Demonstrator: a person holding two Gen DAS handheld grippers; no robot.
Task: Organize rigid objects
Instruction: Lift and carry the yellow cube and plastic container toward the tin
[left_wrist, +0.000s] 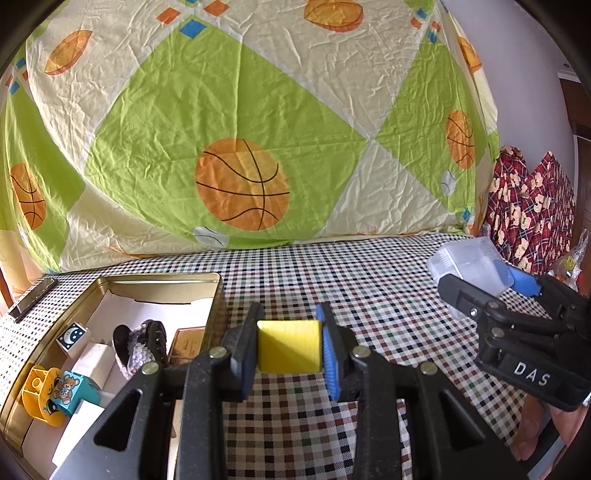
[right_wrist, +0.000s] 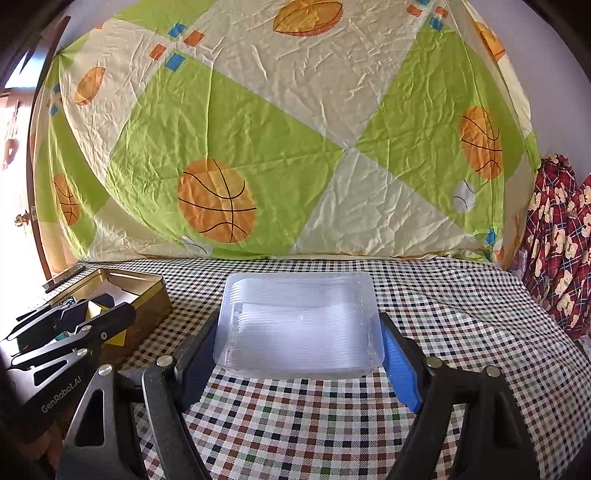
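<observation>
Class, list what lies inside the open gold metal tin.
Inside the gold metal tin: a moon-print block, a teal bear block, an orange toy piece, white boxes, a dark hair clip. The left gripper hides its near corner.

A checkered tablecloth (left_wrist: 369, 295) covers the surface, bearing a gold tin (left_wrist: 155, 282) at its left side.

Pretty bright daylight all round. In the right wrist view the window side at 9 o'clock is totally blown out. Heavy fisheye: the basketball-print sheet (right_wrist: 258, 147) balloons outward and the corners go black. The yellow block (left_wrist: 289, 345) has a hard diagonal shadow across it. Focus is decent, softer toward the rims.
</observation>
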